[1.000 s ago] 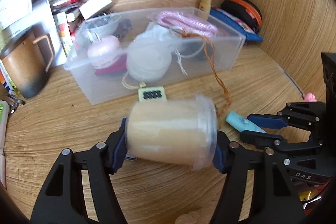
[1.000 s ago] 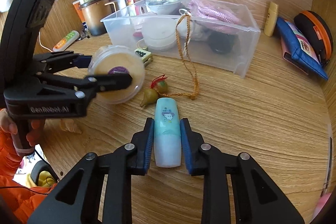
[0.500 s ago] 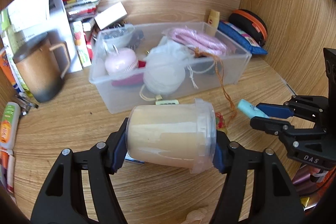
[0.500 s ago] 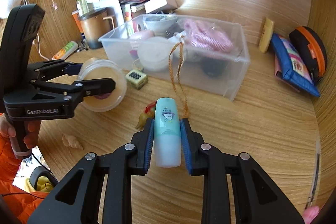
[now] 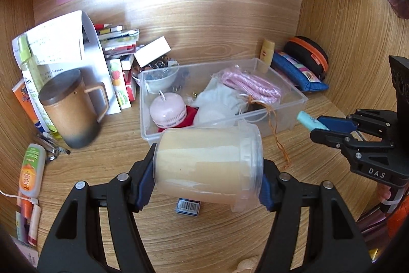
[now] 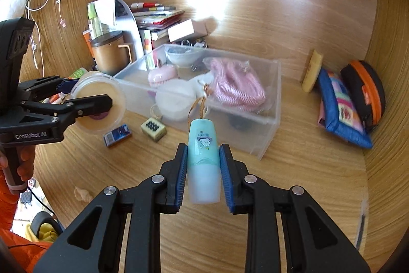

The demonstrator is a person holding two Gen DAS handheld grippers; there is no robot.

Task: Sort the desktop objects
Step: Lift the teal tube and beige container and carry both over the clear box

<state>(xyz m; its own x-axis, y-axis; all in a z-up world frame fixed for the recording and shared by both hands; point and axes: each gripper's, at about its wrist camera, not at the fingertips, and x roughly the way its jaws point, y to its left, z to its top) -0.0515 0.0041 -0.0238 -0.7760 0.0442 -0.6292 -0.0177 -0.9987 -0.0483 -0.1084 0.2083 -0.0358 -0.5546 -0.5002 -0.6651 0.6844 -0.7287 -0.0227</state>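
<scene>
Left wrist view: my left tongs point(image 5: 208, 168) are pinching a clear lidded jar point(image 5: 207, 163) filled with something pale and creamy, held sideways with 1 pad on its base and 1 on its lid end. It hangs above the wooden desk point(image 5: 102, 150), just in front of the clear storage bin point(image 5: 296, 100) at 12 o'clock. I judge the jar fairly heavy and its plastic smooth, so an end-to-end pinch could slip or loosen the lid; gripping around the barrel would feel safer. At 3 o'clock my right tongs point(image 5: 315, 126) show, carrying the small teal tube point(image 5: 305, 119).

Right wrist view: my right tongs point(image 6: 203, 170) are squeezed onto the teal tube at its waist, cap end pointing away toward the bin point(image 6: 268, 129) at 12 o'clock. It looks light, stiff and glossy, so a mid-body hold suits it. At 9 o'clock my left tongs point(image 6: 84, 96) hold the jar. On the desk between 10 and 11 o'clock lie a small blue box point(image 6: 117, 134) and a pale cube point(image 6: 153, 128).
</scene>
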